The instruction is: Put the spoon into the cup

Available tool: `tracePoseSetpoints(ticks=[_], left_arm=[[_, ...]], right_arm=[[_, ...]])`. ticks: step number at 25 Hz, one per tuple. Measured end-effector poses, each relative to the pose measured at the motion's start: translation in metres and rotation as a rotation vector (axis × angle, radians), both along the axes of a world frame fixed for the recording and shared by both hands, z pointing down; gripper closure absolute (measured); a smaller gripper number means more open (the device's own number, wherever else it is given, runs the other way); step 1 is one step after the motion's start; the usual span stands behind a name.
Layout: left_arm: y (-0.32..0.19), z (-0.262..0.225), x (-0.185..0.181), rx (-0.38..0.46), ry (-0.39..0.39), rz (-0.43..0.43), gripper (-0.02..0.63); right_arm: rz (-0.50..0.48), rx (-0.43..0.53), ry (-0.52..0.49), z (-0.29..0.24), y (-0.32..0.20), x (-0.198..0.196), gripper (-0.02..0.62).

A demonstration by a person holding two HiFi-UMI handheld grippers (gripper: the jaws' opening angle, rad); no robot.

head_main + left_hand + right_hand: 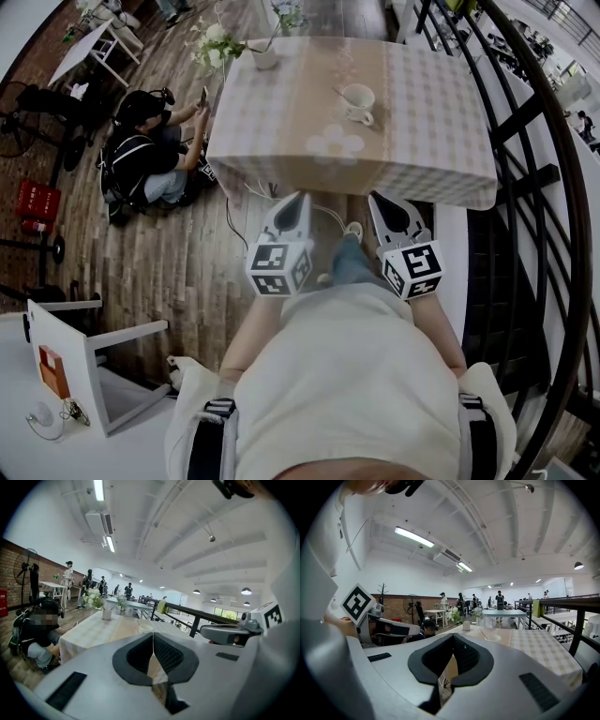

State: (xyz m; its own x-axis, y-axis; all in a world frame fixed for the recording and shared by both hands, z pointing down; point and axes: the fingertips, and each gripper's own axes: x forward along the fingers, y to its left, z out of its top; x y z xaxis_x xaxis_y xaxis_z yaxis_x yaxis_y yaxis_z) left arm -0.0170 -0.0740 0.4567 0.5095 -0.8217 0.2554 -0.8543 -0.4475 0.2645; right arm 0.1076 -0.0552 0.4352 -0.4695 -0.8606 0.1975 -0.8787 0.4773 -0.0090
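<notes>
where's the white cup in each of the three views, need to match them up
Head view: cup upper centre-right, on the checked table.
Left gripper view: cup small, near the picture's centre.
Right gripper view: cup right of centre, slightly below mid height.
Shared landmark: the flower vase, left of the cup in all three.
</notes>
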Motion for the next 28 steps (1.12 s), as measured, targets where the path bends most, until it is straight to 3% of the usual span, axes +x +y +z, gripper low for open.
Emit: tracePoseSetpoints(ticks=[28], left_arm=[[-0.0044, 0.0026, 0.0000, -0.017, 0.002, -0.003, 0.600]], right_arm=[[-0.017, 0.009, 0.014, -0.0033, -0.0063, -0.0021, 0.598]])
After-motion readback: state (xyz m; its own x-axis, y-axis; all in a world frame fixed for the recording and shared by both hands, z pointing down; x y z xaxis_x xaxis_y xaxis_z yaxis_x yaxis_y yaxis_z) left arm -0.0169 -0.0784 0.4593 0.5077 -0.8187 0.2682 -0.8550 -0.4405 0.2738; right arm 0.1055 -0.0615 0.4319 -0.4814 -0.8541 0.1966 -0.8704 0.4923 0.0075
